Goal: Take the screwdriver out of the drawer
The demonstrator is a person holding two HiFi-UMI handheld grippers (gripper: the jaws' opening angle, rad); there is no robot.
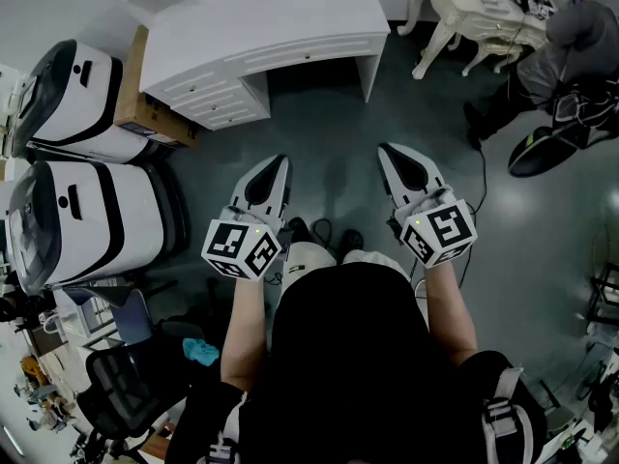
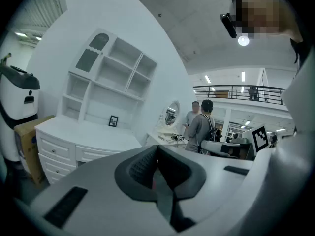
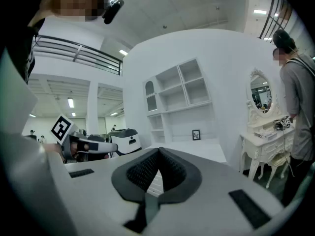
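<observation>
1. Surface and room: I see a grey floor (image 1: 329, 153) with a white desk (image 1: 280, 17) at the far side. Two white machines (image 1: 87, 220) and a cardboard box (image 1: 145, 114) stand on its left. An ornate dressing table (image 1: 484, 8) stands on its right, with a person (image 1: 571, 37) beside it. An office chair (image 1: 126, 394) is at the near left.
2. Head view only: this view gives me the desk top from above and the bare floor between the grippers and the desk.
3. Gripper views only: these views give me the shelf unit (image 2: 113, 77) standing on the desk, a small picture frame (image 2: 113, 121) at its foot, an oval mirror (image 2: 171, 114) and a balcony railing (image 2: 241, 90).
4. Task item: I see the screwdriver in no view. The drawers (image 1: 208, 95) of the desk are all pushed in.
5. Left gripper (image 1: 276, 167): its jaws are together with nothing between them. It is held above the floor, well apart from the desk.
6. Right gripper (image 1: 390, 155): its jaws are together and empty. It is level with the left one and touches nothing.
</observation>
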